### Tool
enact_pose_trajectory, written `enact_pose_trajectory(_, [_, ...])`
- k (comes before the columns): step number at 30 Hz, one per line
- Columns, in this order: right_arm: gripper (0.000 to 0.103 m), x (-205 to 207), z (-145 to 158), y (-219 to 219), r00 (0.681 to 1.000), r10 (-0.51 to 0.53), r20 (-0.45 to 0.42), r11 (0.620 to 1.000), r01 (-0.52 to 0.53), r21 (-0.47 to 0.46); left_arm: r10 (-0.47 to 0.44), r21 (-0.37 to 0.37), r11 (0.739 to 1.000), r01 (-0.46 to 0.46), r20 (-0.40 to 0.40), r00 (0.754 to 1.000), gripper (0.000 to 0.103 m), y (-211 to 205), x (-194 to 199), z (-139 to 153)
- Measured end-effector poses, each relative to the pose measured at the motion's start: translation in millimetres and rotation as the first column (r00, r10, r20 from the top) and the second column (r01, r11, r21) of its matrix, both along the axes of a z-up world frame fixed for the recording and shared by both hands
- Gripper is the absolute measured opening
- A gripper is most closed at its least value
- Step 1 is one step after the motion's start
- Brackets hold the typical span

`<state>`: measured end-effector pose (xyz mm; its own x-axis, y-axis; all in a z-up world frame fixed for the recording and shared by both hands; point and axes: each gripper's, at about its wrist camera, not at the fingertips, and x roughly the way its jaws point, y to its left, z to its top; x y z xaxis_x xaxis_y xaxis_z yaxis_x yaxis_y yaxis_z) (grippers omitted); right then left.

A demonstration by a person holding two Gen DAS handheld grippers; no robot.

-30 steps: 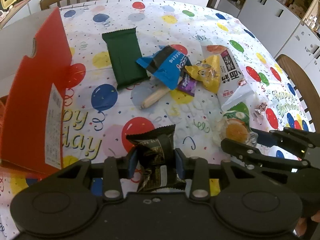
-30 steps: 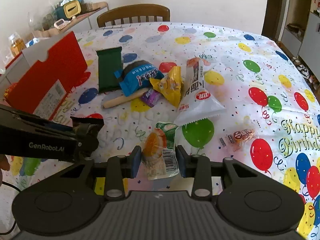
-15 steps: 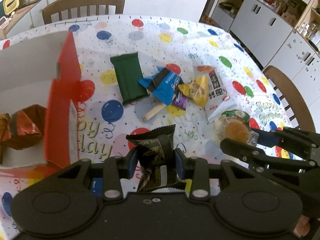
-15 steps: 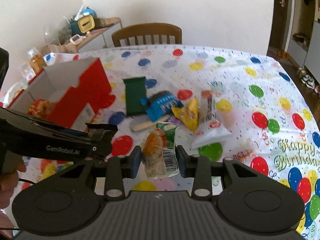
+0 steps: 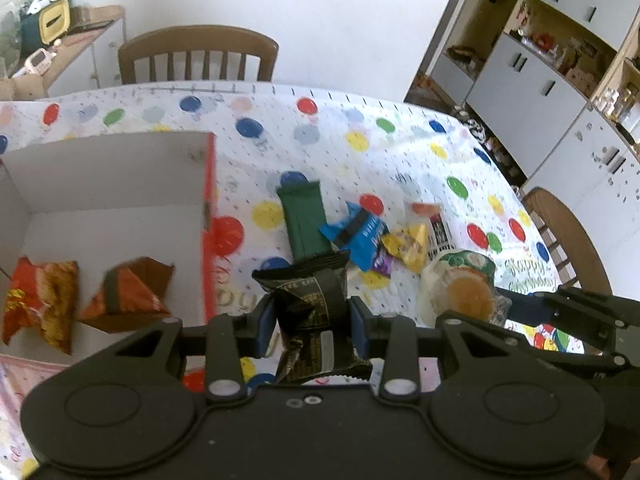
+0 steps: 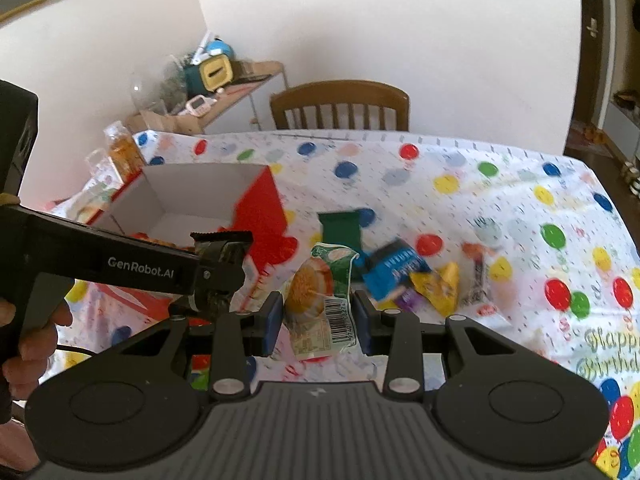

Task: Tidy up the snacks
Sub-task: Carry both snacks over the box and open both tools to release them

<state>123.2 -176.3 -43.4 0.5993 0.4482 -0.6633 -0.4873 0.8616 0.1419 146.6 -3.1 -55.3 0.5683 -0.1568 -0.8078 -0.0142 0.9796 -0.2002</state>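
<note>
My left gripper is shut on a black snack packet, held in the air beside the red cardboard box. The box's white inside holds an orange bag and a brown-orange packet. My right gripper is shut on a clear green-topped packet with an orange cake; in the left wrist view that packet hangs at the right. Left on the tablecloth are a dark green packet, a blue packet, a yellow one and a white one.
The table wears a white cloth with coloured balloons. A wooden chair stands at its far side, another chair at the right. A cluttered side shelf lies beyond the box. A person's hand grips the left tool.
Both grippers have risen with their packets. The views now look down into the red box, whose contents were hidden a second ago. The table snacks look smaller and farther.
</note>
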Motion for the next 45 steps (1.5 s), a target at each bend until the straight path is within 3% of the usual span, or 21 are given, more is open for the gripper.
enact_pose_trajectory(9, [0.036,8,19,42,0.997,0.058,0.041,0.998,-0.059,0.004,0.038,-0.003,0.999,-0.038,0.053,0.998,0.036,38,-5,25])
enact_pose_trajectory(22, [0.036,22,24,112,0.989,0.139,0.057,0.99,-0.139,-0.008,0.112,0.031,0.993,-0.114,0.07,0.991,0.036,99,-5,35])
enact_pose_trajectory(34, [0.036,43,7,181,0.979,0.195,0.059,0.98,-0.191,-0.063,0.185,0.115,0.975,-0.189,0.051,0.981,0.036,167,7,25])
enact_pose_trajectory(45, [0.036,81,-36,223,0.982,0.187,0.008,0.966,-0.183,-0.182,0.215,0.159,0.965,-0.21,-0.014,0.977,0.036,206,44,-10])
